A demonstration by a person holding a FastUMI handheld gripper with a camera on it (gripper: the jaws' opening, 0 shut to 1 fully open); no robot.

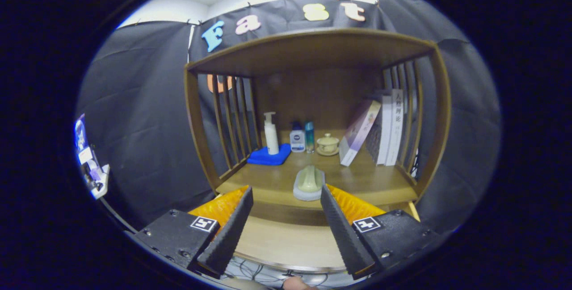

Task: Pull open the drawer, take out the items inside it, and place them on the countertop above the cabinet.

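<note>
On the countertop [268,182], a pump bottle [271,133] stood on a blue cloth [268,157]; the scrub brush [309,183] lay beyond the spread, empty gripper [286,194], above the open drawer [286,241]; books [380,131] leaned rightmost.

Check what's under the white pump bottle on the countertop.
The pump bottle stands on a folded blue cloth at the left of the countertop. Whatever lies beneath the cloth is covered. The gripper is open, well short of both.
</note>
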